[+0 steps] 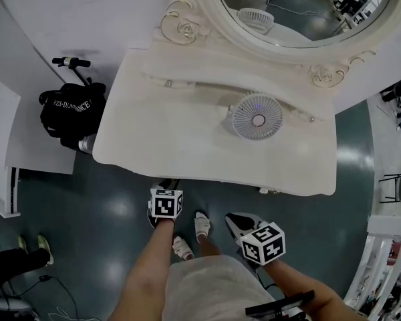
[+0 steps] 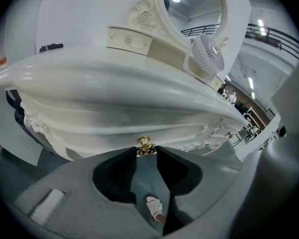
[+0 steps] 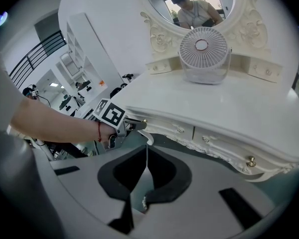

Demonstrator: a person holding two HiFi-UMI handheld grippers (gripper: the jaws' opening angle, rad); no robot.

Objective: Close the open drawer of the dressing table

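Left claw (image 2: 146,152) pinching gold knob (image 2: 144,141), right claw (image 3: 146,147) pressed together, empty, drawer (image 2: 120,136) interior hidden

This looks like a big hall set up as a furniture showroom. An ornate white dressing table (image 1: 187,139) with mirror (image 1: 301,12) and fan (image 1: 256,116) stands on bare grey-green floor (image 1: 100,212). A railing (image 2: 276,35) runs high up, with shelves (image 3: 82,46) at far left.

One dressing table (image 1: 187,132), one fan (image 1: 256,116), one mirror (image 1: 307,12), two hand-held grippers (image 1: 166,184) (image 1: 238,221)
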